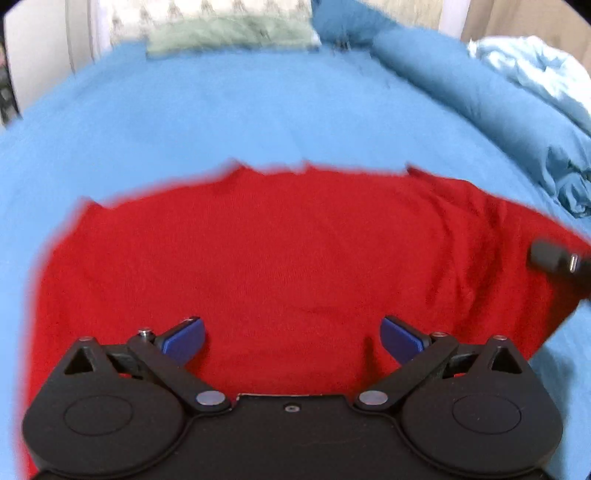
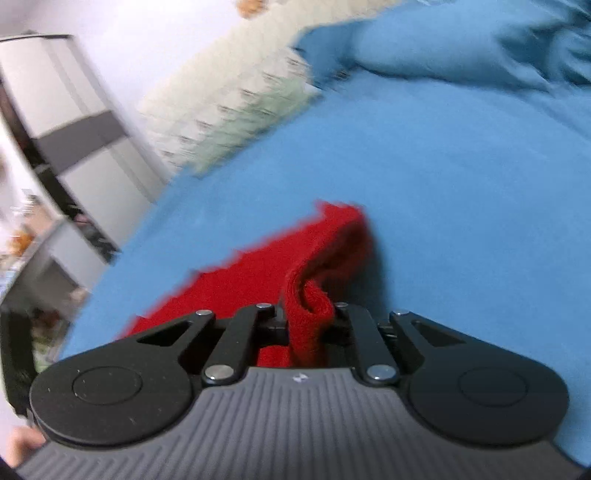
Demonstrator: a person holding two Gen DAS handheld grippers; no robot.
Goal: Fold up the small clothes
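- Red garment lies spread mostly flat on the blue bed sheet, long axis running left-right across the left wrist view; far edge faces the pillow.
- Left gripper: jaws wide apart, holding nothing, hovering over the near middle of the cloth w/ blue pads just above the fabric.
- Right gripper: jaws closed narrow on a bunched fold of the same red cloth, lifted off the sheet at the garment's right end.
- Right gripper's tip shows at the right edge of the left view, over that end.
- Judgement: the fold prob. goes right-to-left along the long axis; right hand carries, left is nearer the middle to pin.
- Both views blurred, so garment type can't be told.
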